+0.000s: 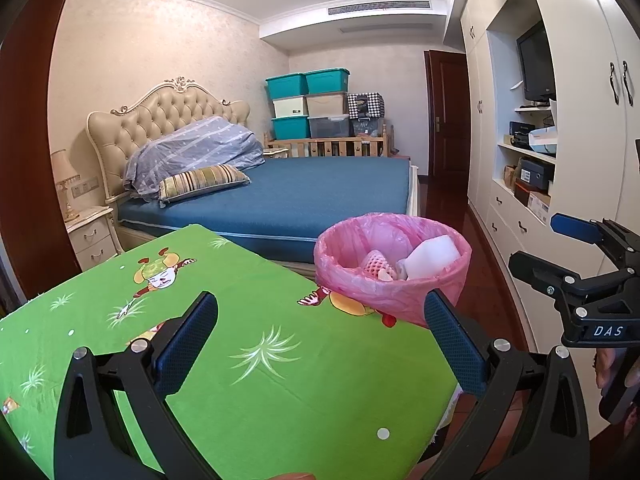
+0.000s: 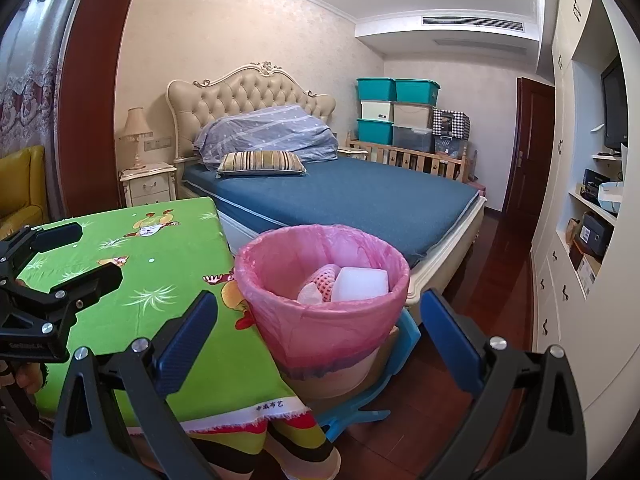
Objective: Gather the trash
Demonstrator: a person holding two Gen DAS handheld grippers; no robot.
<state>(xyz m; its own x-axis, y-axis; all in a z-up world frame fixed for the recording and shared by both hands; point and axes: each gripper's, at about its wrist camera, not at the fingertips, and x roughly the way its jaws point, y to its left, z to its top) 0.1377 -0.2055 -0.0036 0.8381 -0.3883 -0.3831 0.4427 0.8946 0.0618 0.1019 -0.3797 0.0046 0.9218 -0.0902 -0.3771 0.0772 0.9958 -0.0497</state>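
1. Two grippers hovering w/ nothing between their fingers: left gripper (image 1: pixel 320 336) is sitting spread wide over the green tablecloth (image 1: pixel 248 392); right gripper (image 2: pixel 318 334) is also spread wide, facing the bin.
2. Trash bin (image 2: pixel 320 320), lined w/ a pink bag (image 2: pixel 276 264), is standing on a blue stool (image 2: pixel 404 340) just beside the table's edge.
3. Trash is lying inside the bin: white foam block (image 2: pixel 360 284), pink mesh sleeve (image 2: pixel 325 278), touching each other.
4. Bed (image 2: pixel 360 204) is sitting behind the bin, w/ storage boxes (image 2: pixel 396 112) stacked in the far corner.
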